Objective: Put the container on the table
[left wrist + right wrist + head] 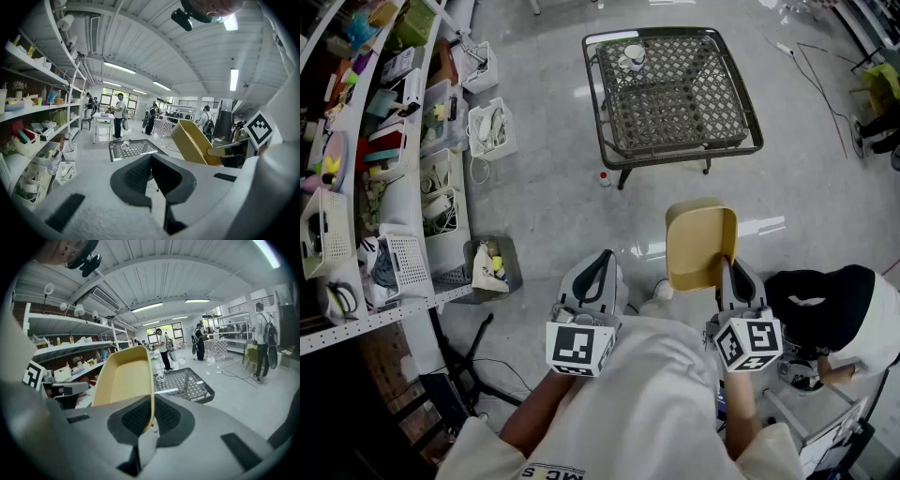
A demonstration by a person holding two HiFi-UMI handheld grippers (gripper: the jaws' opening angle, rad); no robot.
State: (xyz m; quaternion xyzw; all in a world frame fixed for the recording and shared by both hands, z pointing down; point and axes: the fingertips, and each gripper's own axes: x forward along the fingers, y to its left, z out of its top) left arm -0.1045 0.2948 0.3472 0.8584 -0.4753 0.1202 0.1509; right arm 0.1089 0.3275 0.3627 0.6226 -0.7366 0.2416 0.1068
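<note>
My right tongs (727, 274) clamp the yellow container (701, 246) by its rim, in the air near me. My left tongs (598, 270) are together, empty. The counter (673, 148) stands far ahead, so carrying and placing are not yet done.

Left gripper (603, 258) has jaws together and empty; right gripper (727, 269) clamps the container (699, 244).

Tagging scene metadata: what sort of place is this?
Probably a lab or workshop hall, not a home: crowded open shelving, cables across the bare floor, people around work tables under ceiling strip lights.
</note>
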